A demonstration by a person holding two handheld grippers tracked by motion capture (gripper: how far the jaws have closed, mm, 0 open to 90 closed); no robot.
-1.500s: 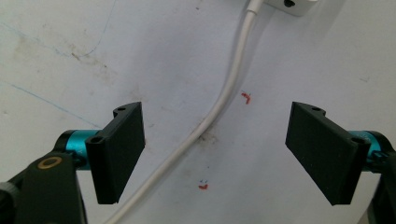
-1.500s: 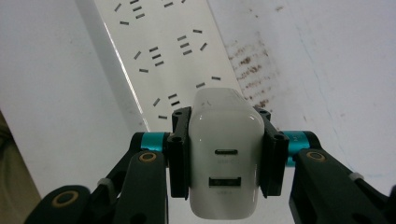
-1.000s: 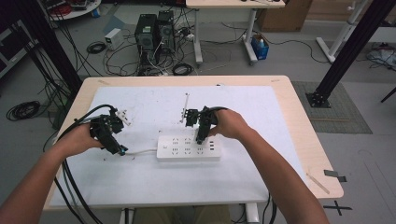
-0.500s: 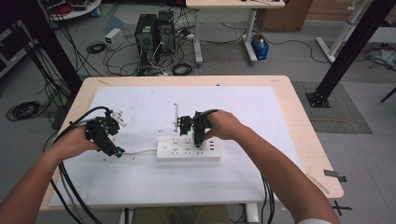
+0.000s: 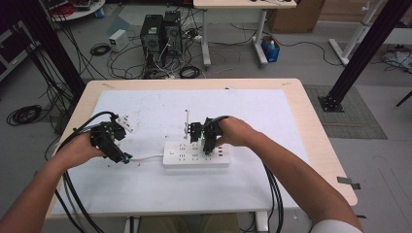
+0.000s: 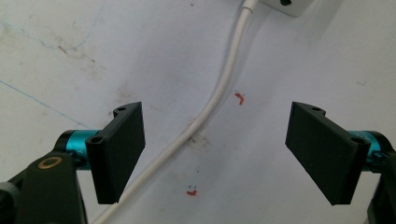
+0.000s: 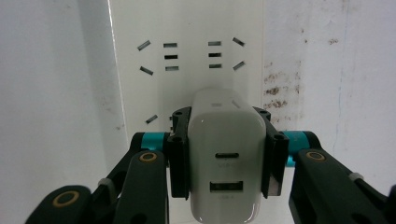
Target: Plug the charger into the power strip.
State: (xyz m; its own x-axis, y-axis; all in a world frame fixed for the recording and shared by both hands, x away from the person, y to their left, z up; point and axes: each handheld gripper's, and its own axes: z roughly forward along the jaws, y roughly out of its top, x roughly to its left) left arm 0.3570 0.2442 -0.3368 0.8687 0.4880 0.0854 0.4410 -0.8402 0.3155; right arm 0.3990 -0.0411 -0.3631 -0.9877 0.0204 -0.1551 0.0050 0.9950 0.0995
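A white power strip (image 5: pixel 194 154) lies flat near the table's middle, its sockets (image 7: pixel 189 56) facing up. My right gripper (image 7: pixel 227 154) is shut on a white USB charger (image 7: pixel 226 163), held over the strip's top face; in the high view the right gripper (image 5: pixel 210 141) stands above the strip's right half. Whether the charger's pins touch a socket is hidden. The strip's white cord (image 6: pixel 219 88) runs left along the mat. My left gripper (image 6: pixel 219 154) hangs open over that cord, one jaw on each side, not touching it. In the high view the left gripper (image 5: pixel 112 145) sits left of the strip.
A white mat (image 5: pixel 272 121) covers most of the wooden table (image 5: pixel 320 145). A small white plug-like part (image 5: pixel 125 123) lies beyond the left hand. A thin upright rod (image 5: pixel 186 121) stands behind the strip. Black cables trail off the table's front edge.
The right gripper with the charger has moved slightly left and lower toward the strip's top. The left gripper has stayed nearly still beside the cord.
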